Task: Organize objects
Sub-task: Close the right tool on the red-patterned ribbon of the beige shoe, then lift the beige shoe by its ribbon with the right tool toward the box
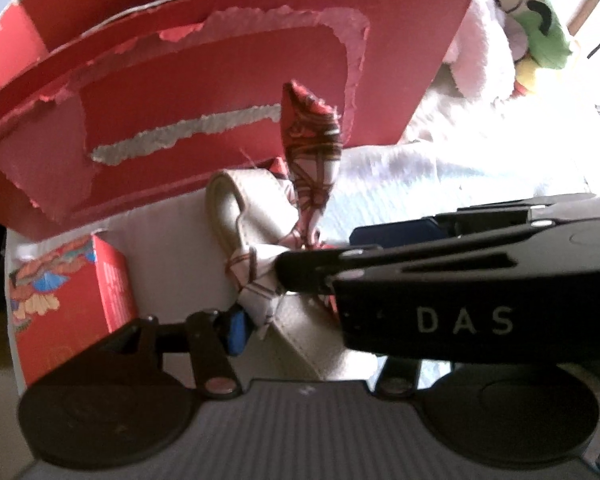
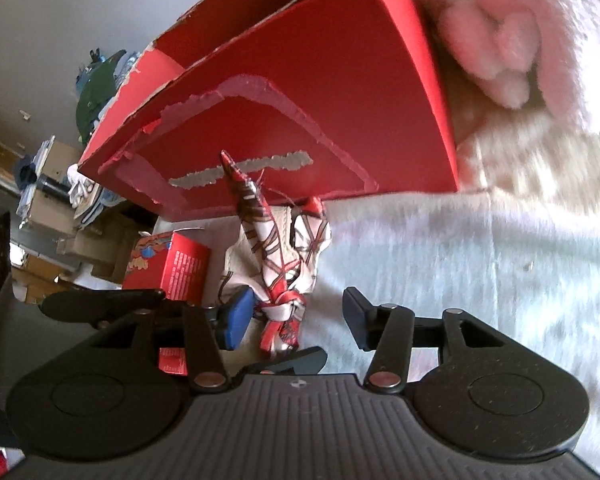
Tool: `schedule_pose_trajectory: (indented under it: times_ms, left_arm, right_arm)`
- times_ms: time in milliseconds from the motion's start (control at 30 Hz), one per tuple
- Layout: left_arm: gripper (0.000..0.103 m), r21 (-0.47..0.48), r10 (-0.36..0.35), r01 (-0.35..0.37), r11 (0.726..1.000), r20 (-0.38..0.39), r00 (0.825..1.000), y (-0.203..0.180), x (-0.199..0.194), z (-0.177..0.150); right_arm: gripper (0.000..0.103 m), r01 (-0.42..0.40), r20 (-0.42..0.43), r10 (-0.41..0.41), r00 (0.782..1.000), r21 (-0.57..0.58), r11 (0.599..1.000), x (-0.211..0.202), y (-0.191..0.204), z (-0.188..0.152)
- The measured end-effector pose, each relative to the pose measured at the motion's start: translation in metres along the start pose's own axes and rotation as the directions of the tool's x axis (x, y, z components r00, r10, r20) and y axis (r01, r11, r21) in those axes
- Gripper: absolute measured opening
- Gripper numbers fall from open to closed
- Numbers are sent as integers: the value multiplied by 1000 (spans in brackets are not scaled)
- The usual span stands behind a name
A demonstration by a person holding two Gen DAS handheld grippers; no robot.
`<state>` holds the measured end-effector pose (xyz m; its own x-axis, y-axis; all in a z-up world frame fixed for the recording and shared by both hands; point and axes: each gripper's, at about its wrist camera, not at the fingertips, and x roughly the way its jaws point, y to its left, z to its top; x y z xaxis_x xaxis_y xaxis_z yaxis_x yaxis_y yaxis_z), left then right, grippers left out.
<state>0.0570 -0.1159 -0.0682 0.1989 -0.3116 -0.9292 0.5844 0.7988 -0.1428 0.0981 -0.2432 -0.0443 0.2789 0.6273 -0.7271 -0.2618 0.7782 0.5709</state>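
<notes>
The small box (image 2: 168,268) stands left. The scarf (image 2: 280,280), knotted on a beige bag (image 1: 256,216), lies before the red box (image 2: 300,120). Right gripper (image 2: 296,320) gapes around the knot, gripping nothing; left gripper's (image 1: 260,320) state: cannot tell. Centre pads on knot, then close.

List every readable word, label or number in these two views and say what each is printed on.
"DAS": white letters on the black body of the right hand-held gripper, seen in the left wrist view.
Small red box: white print on its side, too small and blurred to read.
Big red box: label torn off, no text left.
Scarf: pattern only, no words.
Green plush: a drawn face, no text.
</notes>
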Motion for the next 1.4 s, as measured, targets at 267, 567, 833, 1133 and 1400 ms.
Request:
schedule_pose_trajectory:
  times_ms: [267,567,833,1133,1400]
  left_arm:
    - [49,24,-98,97,995,33,995,23,-4,-10]
    - [44,-9,-122,122,992,46,992,36,-19,-13]
    - [39,-3,-121,121,993,51,991,31,-22,-9]
    - [39,124,-185,174,977,91,978,19,-46,2]
    - [39,250,-301,263,932,126,945,13,-79,8]
  right_arm:
    - [30,-39,-17,40,999,58,998,-5,1,-11]
    - [39,-37,-29,38,999,45,998,-1,-2,0]
    - [26,-124,-66,131,989,109,986,-8,-19,4]
    - [23,-133,17,132,991,101,986,-47,-15,-4]
    - [22,-96,134,79,988,124,988,-87,-5,-16]
